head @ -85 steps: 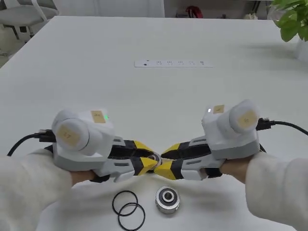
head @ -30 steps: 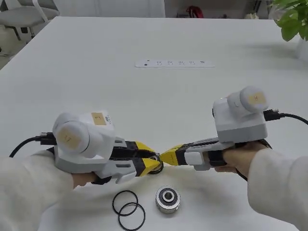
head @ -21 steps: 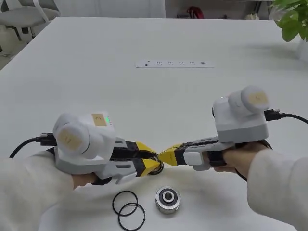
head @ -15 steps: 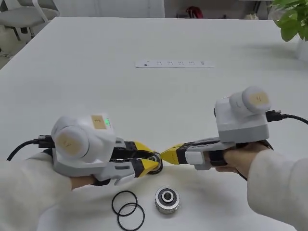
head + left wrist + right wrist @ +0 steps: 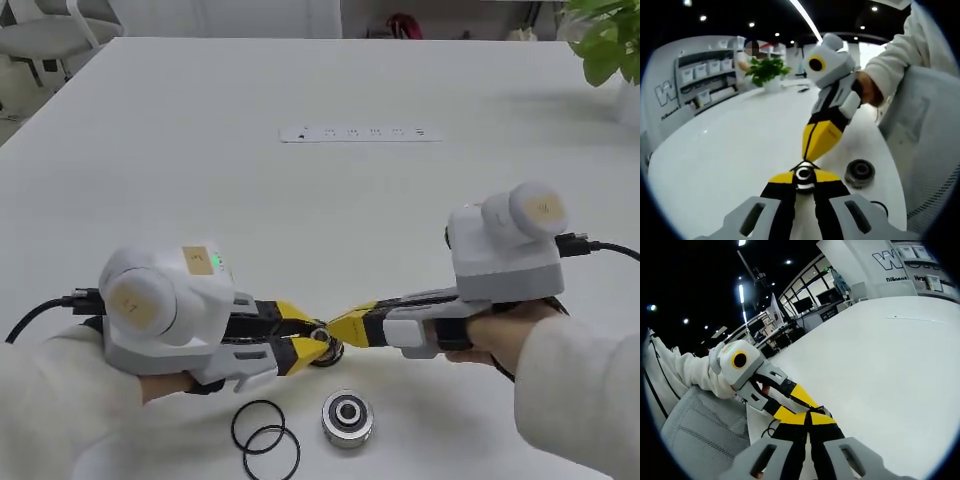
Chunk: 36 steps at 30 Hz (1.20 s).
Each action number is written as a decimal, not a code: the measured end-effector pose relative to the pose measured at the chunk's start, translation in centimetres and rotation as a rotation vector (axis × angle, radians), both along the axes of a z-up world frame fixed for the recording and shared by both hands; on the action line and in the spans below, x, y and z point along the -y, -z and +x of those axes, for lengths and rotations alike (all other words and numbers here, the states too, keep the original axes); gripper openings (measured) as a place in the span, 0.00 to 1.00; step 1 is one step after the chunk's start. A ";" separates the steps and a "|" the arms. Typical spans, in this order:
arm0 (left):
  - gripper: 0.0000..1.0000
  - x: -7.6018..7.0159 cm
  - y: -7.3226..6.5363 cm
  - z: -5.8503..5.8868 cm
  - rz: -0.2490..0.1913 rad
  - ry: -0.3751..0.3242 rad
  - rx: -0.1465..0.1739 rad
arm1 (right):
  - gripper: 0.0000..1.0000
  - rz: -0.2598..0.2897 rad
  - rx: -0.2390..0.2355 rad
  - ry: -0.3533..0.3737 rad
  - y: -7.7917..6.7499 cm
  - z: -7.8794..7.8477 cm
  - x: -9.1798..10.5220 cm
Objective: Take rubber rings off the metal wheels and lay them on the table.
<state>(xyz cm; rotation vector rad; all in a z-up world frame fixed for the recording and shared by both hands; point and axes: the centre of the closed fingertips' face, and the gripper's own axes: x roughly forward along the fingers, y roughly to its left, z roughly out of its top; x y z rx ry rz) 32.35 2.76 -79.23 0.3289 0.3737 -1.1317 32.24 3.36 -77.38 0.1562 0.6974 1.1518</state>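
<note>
The left gripper [image 5: 310, 338] is hovering near the near edge of the desk [image 5: 300, 200]. Its jaws are clamping a metal wheel [image 5: 804, 174], one jaw on each side of the rim, with the hub facing along the jaws in the left gripper view. The right gripper [image 5: 336, 328] is reaching in from the right-hand side. Its jaws are drawn together to a narrow point that is touching the rim of the clamped wheel. Whether any rubber is being pinched between them cannot be told.

A second wheel [image 5: 347, 417] is lying flat on the desk, closer to the near edge than the two grippers and apart from both. Two rubber rings [image 5: 264, 438] are lying overlapped on the desk just left of the second wheel, by the near edge. A power strip [image 5: 358, 133] is lying toward the far edge, and a plant [image 5: 600, 40] is standing at the far right corner.
</note>
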 end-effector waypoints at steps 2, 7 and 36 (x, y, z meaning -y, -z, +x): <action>0.14 -0.1 0.0 0.0 0.003 -0.002 0.002 | 0.00 0.002 0.011 -0.002 -0.3 0.1 -0.2; 0.17 -0.6 -0.5 -1.0 -0.023 0.030 -0.054 | 0.00 -0.020 0.033 -0.006 -0.1 0.0 0.0; 0.61 -3.3 -1.5 -3.6 -0.011 0.085 -0.071 | 0.00 0.009 -0.137 -0.145 1.6 -4.8 -2.6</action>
